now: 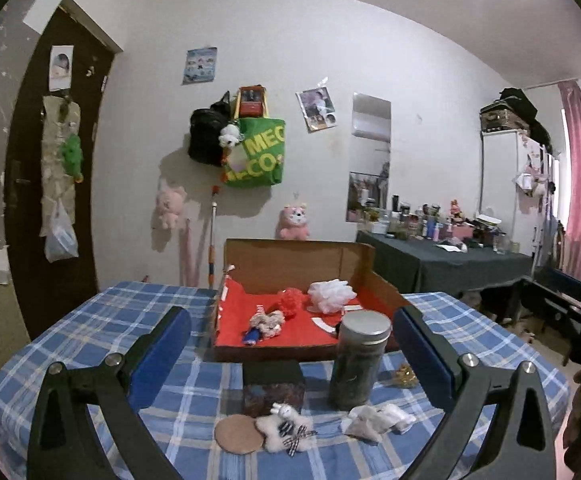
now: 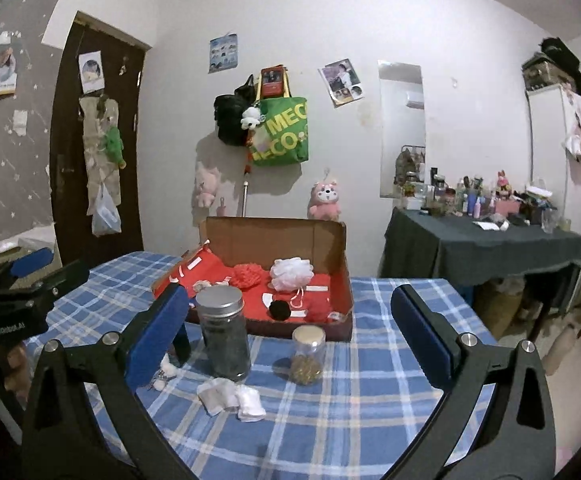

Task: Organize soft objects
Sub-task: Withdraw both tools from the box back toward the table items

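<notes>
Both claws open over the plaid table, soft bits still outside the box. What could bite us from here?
1. The tall metal-lidded jar stands right behind the white socks; a right claw reach may tip it.
2. The fluffy bow toy overlaps the cork coaster beside the dark box; the left claw may drag those along.
3. The small glass jar partly blocks the path to the cardboard box.
</notes>
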`<act>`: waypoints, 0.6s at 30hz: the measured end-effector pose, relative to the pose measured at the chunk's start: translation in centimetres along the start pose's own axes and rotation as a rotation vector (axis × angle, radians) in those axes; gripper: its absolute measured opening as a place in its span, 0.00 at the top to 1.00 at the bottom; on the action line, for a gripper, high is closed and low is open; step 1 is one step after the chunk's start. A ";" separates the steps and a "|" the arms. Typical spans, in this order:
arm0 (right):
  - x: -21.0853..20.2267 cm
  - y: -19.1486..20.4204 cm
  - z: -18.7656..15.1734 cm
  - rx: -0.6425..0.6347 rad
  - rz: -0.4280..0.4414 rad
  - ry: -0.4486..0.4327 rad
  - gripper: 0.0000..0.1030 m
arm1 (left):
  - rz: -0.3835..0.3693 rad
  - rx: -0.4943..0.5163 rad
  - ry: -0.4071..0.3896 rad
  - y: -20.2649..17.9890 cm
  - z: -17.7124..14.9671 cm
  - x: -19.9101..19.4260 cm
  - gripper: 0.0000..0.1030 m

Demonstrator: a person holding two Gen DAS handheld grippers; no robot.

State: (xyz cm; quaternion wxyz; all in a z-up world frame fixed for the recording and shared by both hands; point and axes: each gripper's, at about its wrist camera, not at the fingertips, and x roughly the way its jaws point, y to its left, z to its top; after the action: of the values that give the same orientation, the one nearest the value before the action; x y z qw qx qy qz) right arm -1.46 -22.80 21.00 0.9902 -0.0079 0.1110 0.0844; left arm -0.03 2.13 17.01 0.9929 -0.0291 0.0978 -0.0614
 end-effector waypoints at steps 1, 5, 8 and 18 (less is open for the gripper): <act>0.0 0.0 -0.4 0.005 -0.005 -0.004 0.00 | 0.003 -0.009 0.008 0.0 -0.5 0.0 0.00; 0.2 0.3 -2.7 0.018 -0.034 -0.012 0.00 | 0.023 -0.004 0.031 -0.1 -2.3 -0.1 0.00; 0.6 0.5 -4.6 0.046 -0.027 0.000 0.00 | 0.036 0.016 0.040 -0.4 -3.7 -0.2 0.00; 2.5 0.1 -8.9 0.065 -0.082 0.061 0.00 | 0.071 0.058 0.067 -1.1 -7.1 0.6 0.00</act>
State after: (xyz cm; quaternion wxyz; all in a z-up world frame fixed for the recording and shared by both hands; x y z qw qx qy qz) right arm -0.95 -22.62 11.80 0.9888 0.0171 0.1431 0.0398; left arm -0.95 0.64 9.99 0.9910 0.0052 0.1301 -0.0299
